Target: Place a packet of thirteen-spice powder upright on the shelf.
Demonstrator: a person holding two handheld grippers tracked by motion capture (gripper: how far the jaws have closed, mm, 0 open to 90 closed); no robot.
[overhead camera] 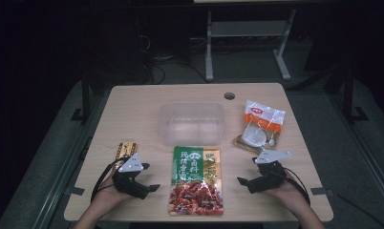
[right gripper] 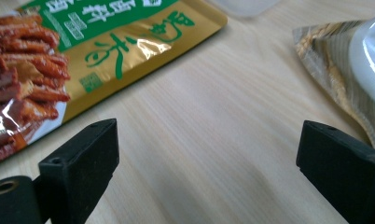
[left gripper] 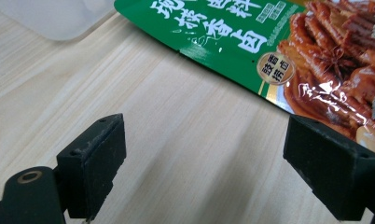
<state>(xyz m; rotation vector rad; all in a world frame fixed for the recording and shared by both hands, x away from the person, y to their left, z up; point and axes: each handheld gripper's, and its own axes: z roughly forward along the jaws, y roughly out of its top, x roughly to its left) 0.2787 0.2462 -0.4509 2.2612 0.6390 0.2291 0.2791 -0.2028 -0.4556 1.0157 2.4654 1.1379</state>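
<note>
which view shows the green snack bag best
The high view: the whole green bag lies flat between both grippers, below the clear tub. The left gripper view shows only its printed corner; the right gripper view its gold-edged corner.

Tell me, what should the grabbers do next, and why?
Probably the left gripper should slide toward the green snack packet. Both it and the right gripper stand open and empty beside the packet, which lies flat just before the clear tub.
</note>
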